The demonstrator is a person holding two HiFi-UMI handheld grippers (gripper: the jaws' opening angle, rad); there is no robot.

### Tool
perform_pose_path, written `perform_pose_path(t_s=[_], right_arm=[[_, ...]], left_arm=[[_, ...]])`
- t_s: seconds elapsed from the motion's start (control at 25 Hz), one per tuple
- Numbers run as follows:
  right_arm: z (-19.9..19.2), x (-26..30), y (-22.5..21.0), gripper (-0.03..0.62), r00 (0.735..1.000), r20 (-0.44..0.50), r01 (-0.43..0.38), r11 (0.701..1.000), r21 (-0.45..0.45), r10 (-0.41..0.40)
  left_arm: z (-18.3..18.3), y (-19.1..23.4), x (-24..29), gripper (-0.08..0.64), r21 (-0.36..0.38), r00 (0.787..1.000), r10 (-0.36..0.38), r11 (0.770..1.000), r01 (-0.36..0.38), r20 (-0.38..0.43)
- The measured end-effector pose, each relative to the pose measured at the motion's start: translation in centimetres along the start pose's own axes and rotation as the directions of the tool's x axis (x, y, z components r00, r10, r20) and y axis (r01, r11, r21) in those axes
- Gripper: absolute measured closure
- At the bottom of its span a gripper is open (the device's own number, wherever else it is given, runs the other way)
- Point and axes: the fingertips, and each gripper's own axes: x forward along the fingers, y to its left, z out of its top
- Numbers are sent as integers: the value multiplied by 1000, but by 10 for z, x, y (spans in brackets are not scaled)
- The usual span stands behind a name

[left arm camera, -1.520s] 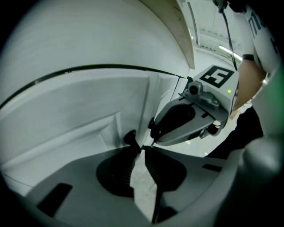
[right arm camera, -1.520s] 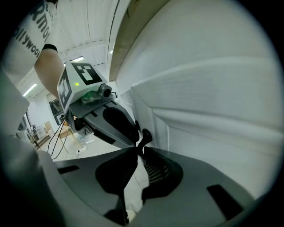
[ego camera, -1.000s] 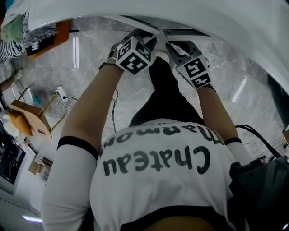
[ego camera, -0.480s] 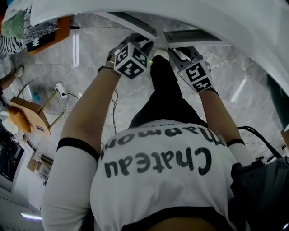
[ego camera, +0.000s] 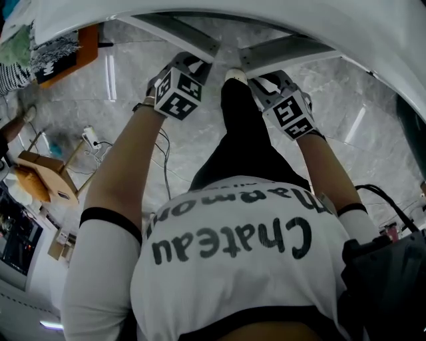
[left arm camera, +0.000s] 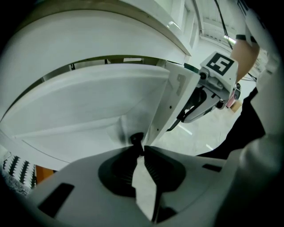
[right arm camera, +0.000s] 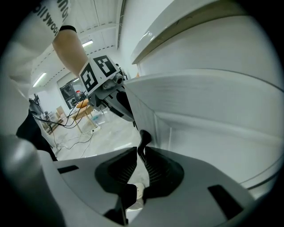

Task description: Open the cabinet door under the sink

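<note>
1. Head view: the two cabinet doors are at 12 o'clock, under the white counter (ego camera: 299, 16). The left door (ego camera: 180, 33) points toward 11 o'clock and the right door (ego camera: 286, 46) toward 1 o'clock. Their free edges are apart, and the person's dark leg (ego camera: 243, 133) stands in the gap.
2. The left gripper (left arm camera: 139, 148) has its jaws almost together. They pinch the small dark left knob (left arm camera: 136, 138) at the free edge of the left door.
3. The right gripper (right arm camera: 141, 153) has its jaws at a narrow gap. They are closed on the dark right knob (right arm camera: 144, 136) of the right door.
4. I judge that the opening is under way and maybe half done. Both doors are off the cabinet front and swung partly out.
5. What is left, in my judgement, is to pull each door wider, toward 6 o'clock and outward, and then to let go of the knobs.
6. The inside of the cabinet does not show in any view.
</note>
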Motion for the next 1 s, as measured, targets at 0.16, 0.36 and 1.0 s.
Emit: perform_pose_path(t_s=[0.16,0.36,1.0], right_arm=[[-10,-6,5,548,1000,-31,-2,999,-32,1],[-22,-16,13,548,998,-63,-14,998,-68,10],[-76,-56,33,549,988,-155,4,992,-125,-24]], left_arm=[[-7,-2,-3,511,-10,1000,10,1000,-10,-18],[-17,-6,-8,512,-11,999,27,1000,-28,-27],[-55,-8,-24,514,-39,992,109,993,-112,-65]])
